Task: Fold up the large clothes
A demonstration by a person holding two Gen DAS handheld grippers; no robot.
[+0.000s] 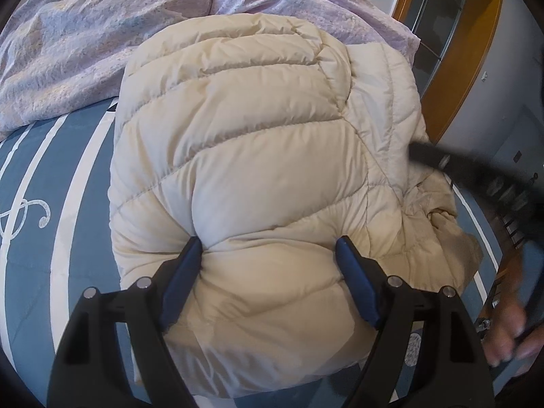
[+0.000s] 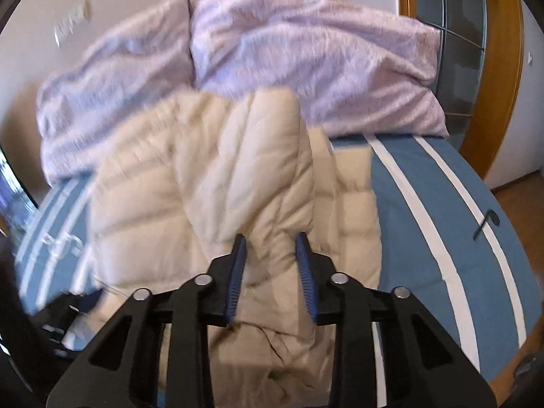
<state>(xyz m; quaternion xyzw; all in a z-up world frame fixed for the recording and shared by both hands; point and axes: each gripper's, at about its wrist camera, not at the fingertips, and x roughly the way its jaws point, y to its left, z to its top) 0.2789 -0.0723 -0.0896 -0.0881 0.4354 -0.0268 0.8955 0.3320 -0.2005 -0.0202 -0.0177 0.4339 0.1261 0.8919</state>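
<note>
Two grippers on one big cream puffer jacket (image 1: 238, 156), which lies across a bed with a blue bedspread (image 1: 37, 258) striped in white, its far edge butting against a rumpled lilac duvet (image 1: 85, 40) heaped at the head end. The jacket already looks doubled over into a fat bundle, so my guess is the folding is well along, not just starting.

Next down in size: the sleeve or side panel (image 2: 272, 156) on the right, which shows in the right wrist view as a long quilted strip coming up off the body of the jacket. That view is smeared with blur, so I can't say exactly which part of the jacket it is.

The left gripper (image 1: 268, 251) stands spread wide with its blue pads (image 1: 182, 282) dug into the puffy near end, fabric bulging up between them. Looks to me like it's there to pin the bundle so the down doesn't spring back open.

The right gripper (image 2: 272, 251) has its jaws drawn in narrow, pinching a fold of that cream strip between them. Probably so it can carry the piece over the middle.

Smallest bit: in the left view, the person's hand (image 1: 510, 326) on the right tool's handle at the edge, blurry too.
</note>
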